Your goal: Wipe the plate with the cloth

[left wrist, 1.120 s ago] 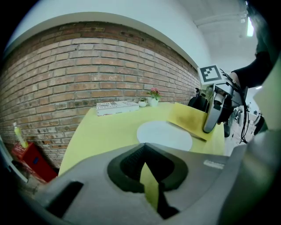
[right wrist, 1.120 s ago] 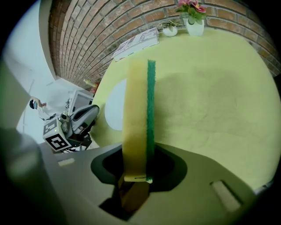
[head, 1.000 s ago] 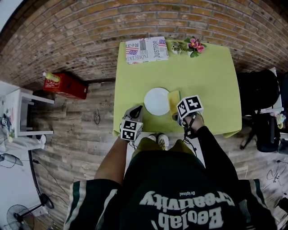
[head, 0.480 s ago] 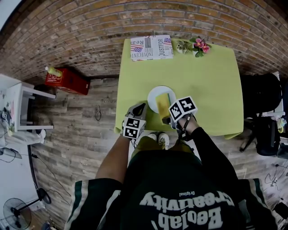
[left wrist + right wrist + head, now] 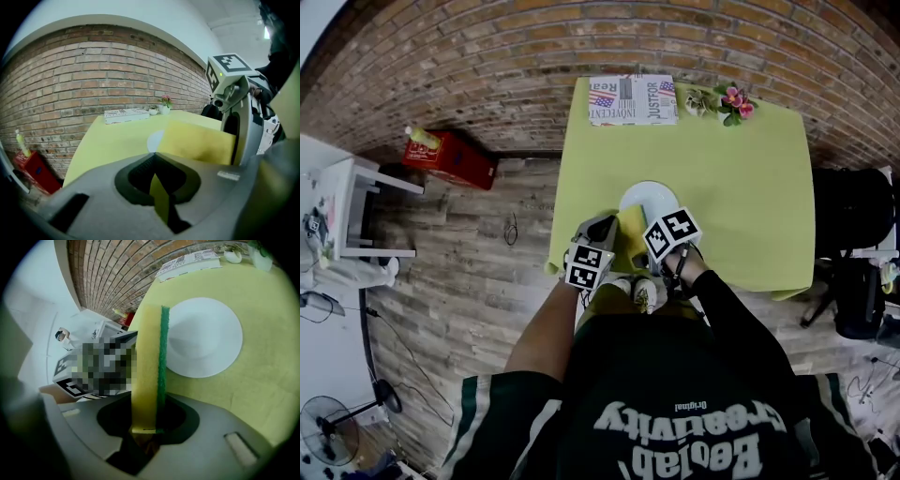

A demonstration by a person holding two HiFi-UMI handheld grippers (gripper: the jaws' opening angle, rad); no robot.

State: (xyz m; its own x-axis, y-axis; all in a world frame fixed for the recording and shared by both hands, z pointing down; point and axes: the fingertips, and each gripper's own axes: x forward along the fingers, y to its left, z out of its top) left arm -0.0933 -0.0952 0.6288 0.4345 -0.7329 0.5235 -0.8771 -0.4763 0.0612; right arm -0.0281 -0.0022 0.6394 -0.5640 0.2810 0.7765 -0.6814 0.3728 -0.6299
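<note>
A white plate (image 5: 650, 195) (image 5: 204, 336) lies on the yellow-green table (image 5: 731, 169), near its front edge. My right gripper (image 5: 643, 246) (image 5: 147, 427) is shut on a yellow cloth with a green edge (image 5: 630, 232) (image 5: 149, 362). The cloth is held on edge at the plate's near-left rim. In the left gripper view the cloth (image 5: 199, 143) hides most of the plate (image 5: 154, 139). My left gripper (image 5: 602, 228) (image 5: 157, 187) sits close to the left of the cloth at the table's front edge. Its jaws are together, with only a thin yellow-green sliver between them.
A folded newspaper (image 5: 633, 98) and a small pot of flowers (image 5: 727, 101) stand at the table's far edge against the brick wall. A red box (image 5: 450, 159) and a white stool (image 5: 347, 216) are on the floor at left. Black bags (image 5: 853, 216) stand at right.
My right gripper has carried the cloth leftwards, from the plate's right side across it to its near-left rim. The left gripper has come closer to the cloth.
</note>
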